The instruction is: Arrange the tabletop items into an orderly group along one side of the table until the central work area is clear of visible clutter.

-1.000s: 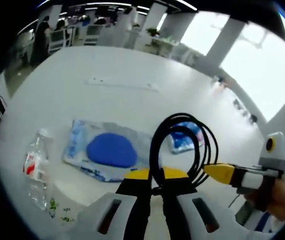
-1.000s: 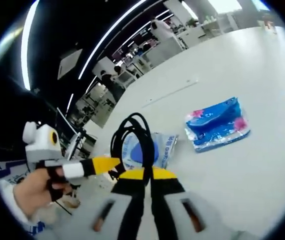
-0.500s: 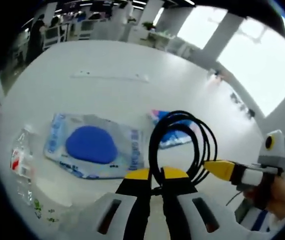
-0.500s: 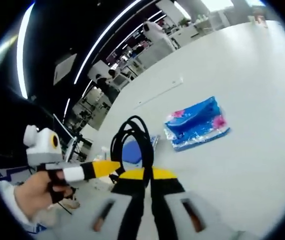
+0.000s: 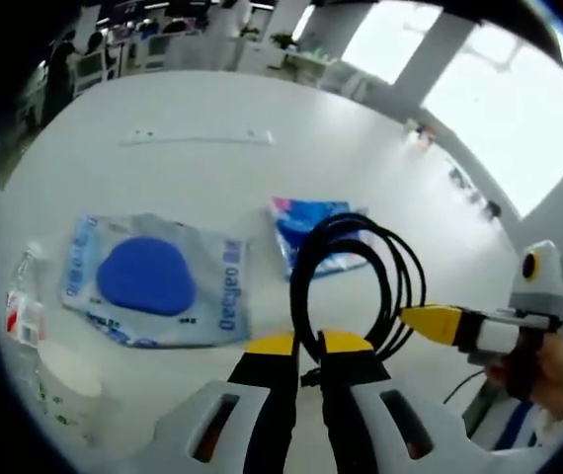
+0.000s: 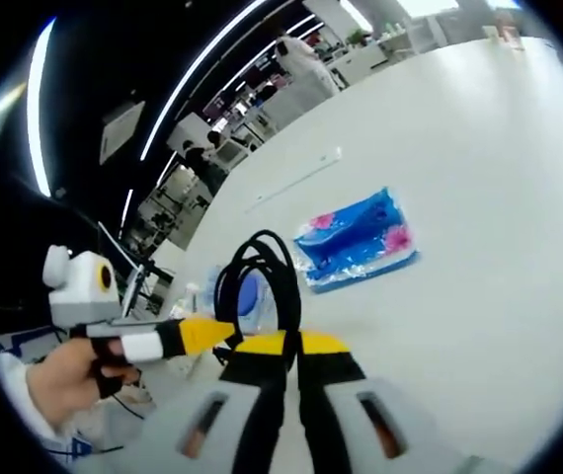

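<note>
Both grippers, left point(image 5: 299, 348) and right point(image 6: 281, 348), pinch the coiled cable point(image 5: 356, 281) between narrow jaws, raised above the table point(image 5: 193, 109). Ahead lie a pouch point(image 5: 153, 279), a blue pack point(image 6: 353, 240) and a bottle point(image 5: 23, 311), apparently not yet grouped.

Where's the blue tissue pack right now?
In the left gripper view the blue tissue pack lies on the white table, right of the pouch and behind the held cable coil.

Both views look down from above the white table point(image 5: 212, 109), sharing the blue packet point(image 6: 353, 237).
</note>
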{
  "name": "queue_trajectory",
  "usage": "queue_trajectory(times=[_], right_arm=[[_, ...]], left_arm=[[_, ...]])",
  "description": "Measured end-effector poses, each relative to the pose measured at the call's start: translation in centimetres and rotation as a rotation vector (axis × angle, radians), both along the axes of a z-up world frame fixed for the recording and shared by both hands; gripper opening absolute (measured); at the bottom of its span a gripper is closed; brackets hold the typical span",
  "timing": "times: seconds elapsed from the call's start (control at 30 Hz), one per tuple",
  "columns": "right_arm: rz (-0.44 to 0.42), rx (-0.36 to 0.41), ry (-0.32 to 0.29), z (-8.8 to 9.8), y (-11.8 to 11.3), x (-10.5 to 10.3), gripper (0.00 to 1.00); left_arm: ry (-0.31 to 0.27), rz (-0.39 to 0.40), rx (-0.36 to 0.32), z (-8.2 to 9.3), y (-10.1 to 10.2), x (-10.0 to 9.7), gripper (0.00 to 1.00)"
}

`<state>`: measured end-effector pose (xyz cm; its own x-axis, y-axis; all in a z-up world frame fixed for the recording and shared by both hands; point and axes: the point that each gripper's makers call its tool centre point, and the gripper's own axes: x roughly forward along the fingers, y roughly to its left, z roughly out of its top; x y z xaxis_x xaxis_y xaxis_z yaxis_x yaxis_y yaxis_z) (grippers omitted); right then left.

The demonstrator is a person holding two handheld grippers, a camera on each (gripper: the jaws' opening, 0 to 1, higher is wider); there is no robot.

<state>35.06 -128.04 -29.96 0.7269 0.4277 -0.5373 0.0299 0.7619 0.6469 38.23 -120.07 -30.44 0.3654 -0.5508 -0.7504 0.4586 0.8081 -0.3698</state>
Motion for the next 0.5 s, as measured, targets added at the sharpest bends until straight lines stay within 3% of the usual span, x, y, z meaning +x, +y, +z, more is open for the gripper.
queue_trajectory(times=[0.27, 0.5], right_arm=[[0.021, -0.022, 0.003, -0.3, -0.8, 0.0, 0.00], [0.083, -0.114, -0.004, -1.0, -1.7, -0.4, 0.00]], left_arm=[[0.016, -0.003, 0.004, -0.4, -0.7, -0.4, 0.02], [0.039, -0.002, 0.018, -1.5, -1.6, -1.4, 0.03]])
